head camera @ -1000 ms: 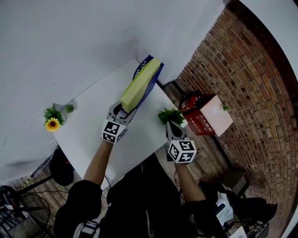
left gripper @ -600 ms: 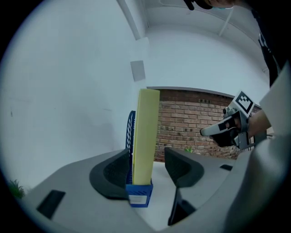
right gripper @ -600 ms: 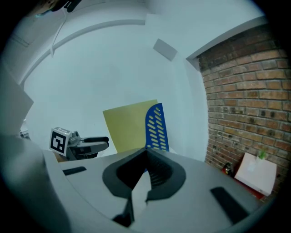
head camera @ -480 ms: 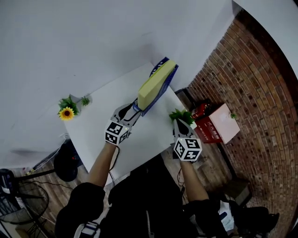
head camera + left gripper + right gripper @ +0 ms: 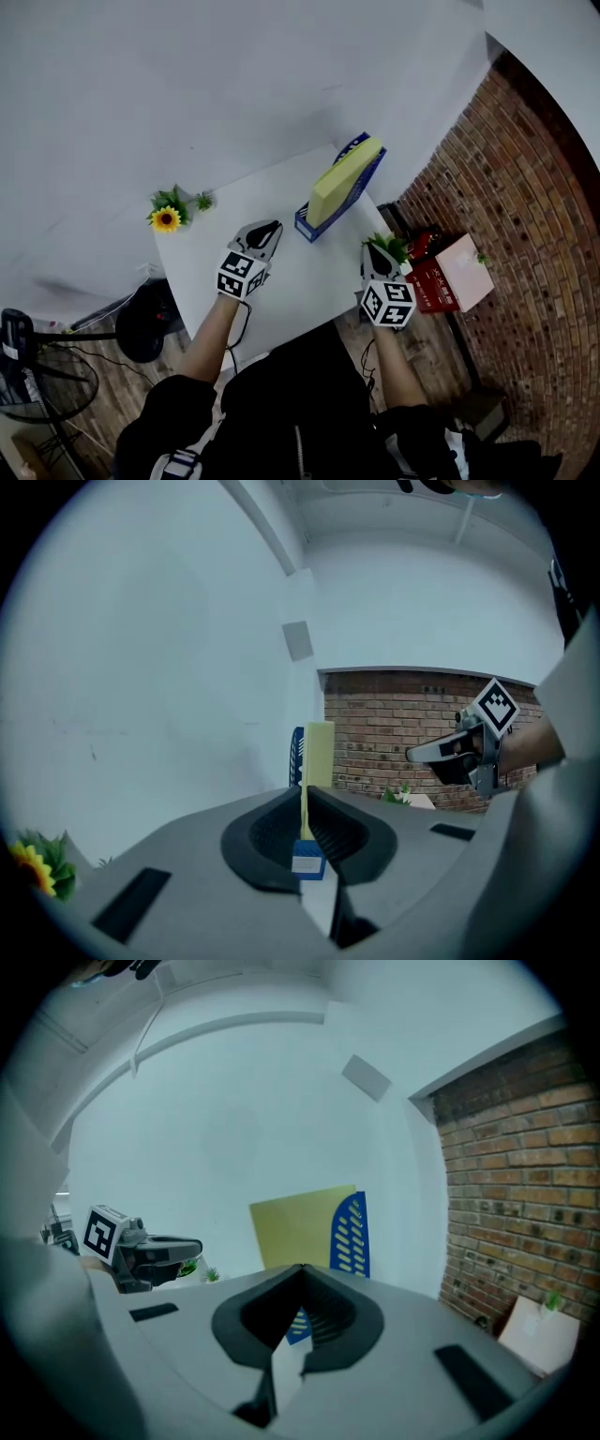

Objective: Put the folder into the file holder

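A yellow folder (image 5: 342, 178) stands upright inside the blue slotted file holder (image 5: 323, 223) at the far right of the white table (image 5: 281, 187). My left gripper (image 5: 271, 228) hovers over the table a short way in front of the holder. Its jaws are closing, almost together, with nothing between them. In the left gripper view the folder (image 5: 319, 752) and holder (image 5: 297, 757) show beyond the narrow gap. My right gripper (image 5: 373, 251) is shut and empty at the table's right edge. From the right gripper view the folder (image 5: 295, 1227) sits in the holder (image 5: 352, 1232).
A sunflower (image 5: 167, 218) lies at the table's far left corner. A small green plant (image 5: 389, 246) sits by my right gripper. Past the table's right edge stand a pink and red box (image 5: 455, 272) and a brick wall (image 5: 534, 187). A white wall is behind.
My left gripper has let go of the folder, drawn back from the holder and closed its jaws. The folder now stands alone in the holder. The view has shifted.
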